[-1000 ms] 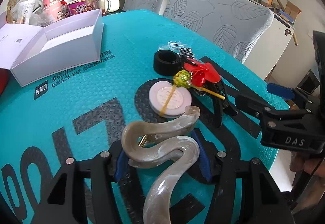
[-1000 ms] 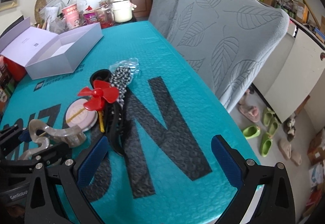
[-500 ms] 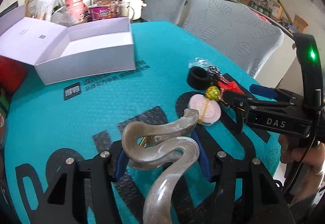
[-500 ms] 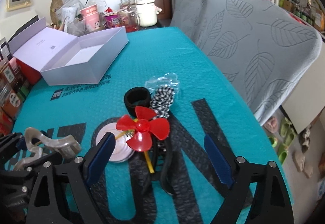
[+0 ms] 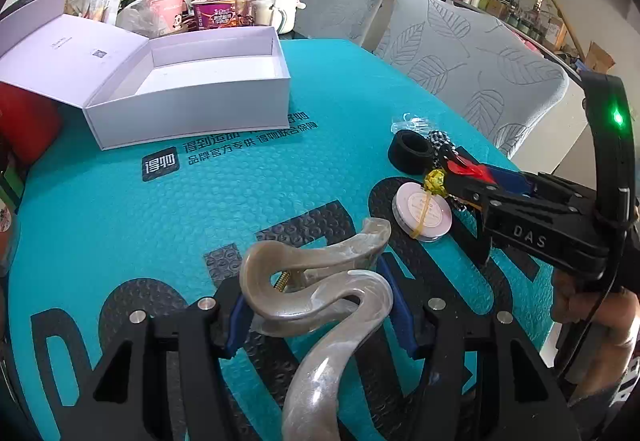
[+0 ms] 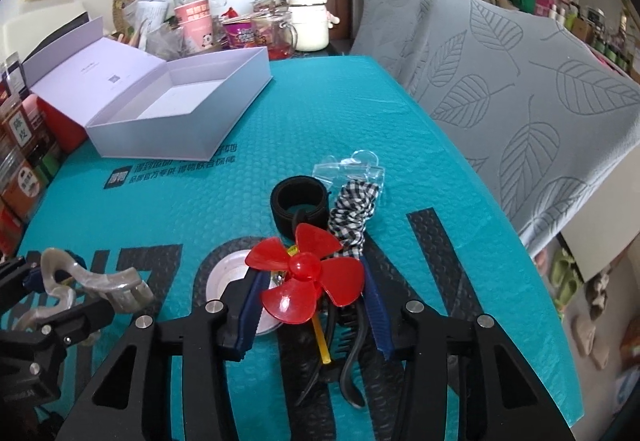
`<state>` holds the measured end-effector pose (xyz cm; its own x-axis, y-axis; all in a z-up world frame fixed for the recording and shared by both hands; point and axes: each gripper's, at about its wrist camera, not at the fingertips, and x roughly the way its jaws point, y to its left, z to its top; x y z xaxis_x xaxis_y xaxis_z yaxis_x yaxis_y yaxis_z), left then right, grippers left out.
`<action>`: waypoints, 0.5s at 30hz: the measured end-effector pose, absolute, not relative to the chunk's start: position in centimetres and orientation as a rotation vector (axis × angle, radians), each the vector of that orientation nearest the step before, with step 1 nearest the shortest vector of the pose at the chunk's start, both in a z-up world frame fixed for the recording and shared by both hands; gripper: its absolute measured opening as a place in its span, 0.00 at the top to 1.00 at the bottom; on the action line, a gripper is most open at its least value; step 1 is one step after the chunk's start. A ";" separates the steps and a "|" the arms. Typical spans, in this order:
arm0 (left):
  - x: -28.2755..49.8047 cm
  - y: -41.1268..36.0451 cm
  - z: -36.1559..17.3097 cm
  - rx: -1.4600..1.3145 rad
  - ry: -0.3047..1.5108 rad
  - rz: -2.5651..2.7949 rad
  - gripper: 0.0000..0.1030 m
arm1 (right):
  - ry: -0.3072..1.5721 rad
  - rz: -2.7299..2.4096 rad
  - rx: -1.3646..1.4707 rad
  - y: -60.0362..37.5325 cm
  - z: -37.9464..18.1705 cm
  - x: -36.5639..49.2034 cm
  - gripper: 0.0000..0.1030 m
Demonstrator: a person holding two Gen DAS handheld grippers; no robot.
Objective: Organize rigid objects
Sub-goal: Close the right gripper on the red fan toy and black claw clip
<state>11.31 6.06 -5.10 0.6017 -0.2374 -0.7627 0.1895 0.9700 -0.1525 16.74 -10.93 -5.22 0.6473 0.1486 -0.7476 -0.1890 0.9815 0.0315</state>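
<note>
Left tongs point(image 5: 316, 305) clamped, right tongs point(image 6: 312, 305) just closing, angled down

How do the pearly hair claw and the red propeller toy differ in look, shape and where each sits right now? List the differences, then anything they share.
Colour: the hair claw is pearly grey-beige; the propeller toy is bright red on a yellow stick.
Shape: the hair claw is one curvy S-form with a spring; the propeller toy has four flat blades.
Place: the hair claw is clamped in the left gripper; the propeller toy sits between the right gripper's closing jaws.
Shared: both are rigid plastic.
</note>
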 end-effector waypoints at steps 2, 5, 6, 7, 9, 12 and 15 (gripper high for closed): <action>11.3 6.4 -5.0 -0.066 0.887 -0.240 0.45 | 0.849 0.189 -0.063 -10.7 -5.1 16.5 0.56; 11.3 6.9 -4.7 -0.076 0.881 -0.229 0.45 | 0.843 0.187 -0.059 -10.6 -4.7 16.0 0.56; 11.3 7.0 -4.6 -0.077 0.878 -0.223 0.45 | 0.842 0.188 -0.060 -10.5 -4.6 15.8 0.56; 11.3 7.2 -4.3 -0.082 0.873 -0.219 0.45 | 0.840 0.188 -0.063 -10.4 -4.5 15.6 0.56; 11.3 7.6 -3.9 -0.093 0.864 -0.214 0.45 | 0.835 0.192 -0.067 -10.1 -4.3 15.3 0.56; 11.1 8.1 -3.2 -0.090 0.844 -0.191 0.45 | 0.826 0.211 -0.070 -9.5 -3.8 14.8 0.56; 11.0 8.7 -2.8 -0.104 0.835 -0.177 0.45 | 0.809 0.227 -0.078 -8.9 -3.4 14.2 0.56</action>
<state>10.99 8.67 -2.77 0.6572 -0.1970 -0.7275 0.1155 0.9802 -0.1611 14.20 -8.88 -3.39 0.6671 0.1714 -0.7250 -0.2311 0.9728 0.0174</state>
